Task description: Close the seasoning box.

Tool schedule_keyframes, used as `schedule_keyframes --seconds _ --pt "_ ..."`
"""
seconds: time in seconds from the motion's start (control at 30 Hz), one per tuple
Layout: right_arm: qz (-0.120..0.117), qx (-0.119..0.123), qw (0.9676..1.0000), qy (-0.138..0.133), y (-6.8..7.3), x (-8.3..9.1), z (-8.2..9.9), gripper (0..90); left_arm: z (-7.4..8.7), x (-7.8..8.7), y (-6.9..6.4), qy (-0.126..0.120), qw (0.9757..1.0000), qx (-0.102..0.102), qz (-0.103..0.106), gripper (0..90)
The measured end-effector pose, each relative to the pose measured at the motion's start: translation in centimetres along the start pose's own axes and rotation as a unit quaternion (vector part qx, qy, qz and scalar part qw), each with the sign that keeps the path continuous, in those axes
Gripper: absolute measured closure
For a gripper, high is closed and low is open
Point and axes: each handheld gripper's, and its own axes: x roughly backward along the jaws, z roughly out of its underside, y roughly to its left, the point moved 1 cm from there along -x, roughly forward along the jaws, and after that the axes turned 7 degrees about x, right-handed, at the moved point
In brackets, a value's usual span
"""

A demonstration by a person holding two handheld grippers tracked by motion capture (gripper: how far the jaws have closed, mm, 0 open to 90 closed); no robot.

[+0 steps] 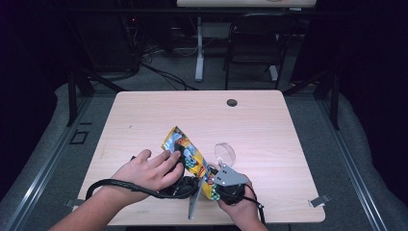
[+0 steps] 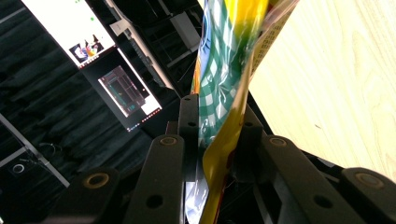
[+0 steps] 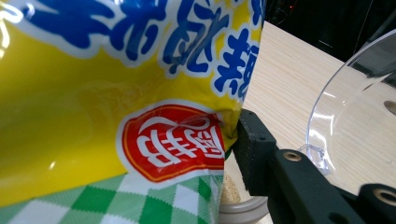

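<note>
Snack bag (image 1: 189,155), yellow with green checks, hangs above the near middle of the table (image 1: 269,130), tilted, its top toward the far left and its bottom toward me. My left gripper (image 1: 179,169) is clamped on it: in the left gripper view the 2 black jaws press the bag's edge (image 2: 219,116) from both sides. My right gripper (image 1: 215,185) holds the bag's lower end; in the right gripper view the bag (image 3: 116,116) lies against 1 jaw, and the other jaw is hidden behind it. A clear bowl (image 1: 224,153) stands on the table just beyond my right gripper, beside the bag.
</note>
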Motion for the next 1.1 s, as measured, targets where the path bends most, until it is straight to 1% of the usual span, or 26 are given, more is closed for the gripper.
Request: schedule_keyframes --seconds 0.2,0.53,0.8,1.1 --pt "0.000 0.000 1.0000 0.001 -0.03 -0.07 -0.03 71.0 -0.03 0.03 0.03 -0.001 1.0000 0.004 -0.001 78.4" --pt "-0.002 0.000 1.0000 -0.001 0.01 -0.27 -0.08 71.0 0.01 0.06 0.04 0.001 1.0000 0.002 0.001 80.2" --pt "-0.005 -0.010 0.9999 -0.006 -0.18 -0.13 -0.11 71.0 -0.02 0.15 0.26 0.000 1.0000 0.006 0.001 80.9" --pt "-0.008 -0.009 0.9999 -0.003 -0.23 -0.02 -0.23 71.0 0.10 0.16 0.33 -0.001 1.0000 0.008 0.004 81.2"
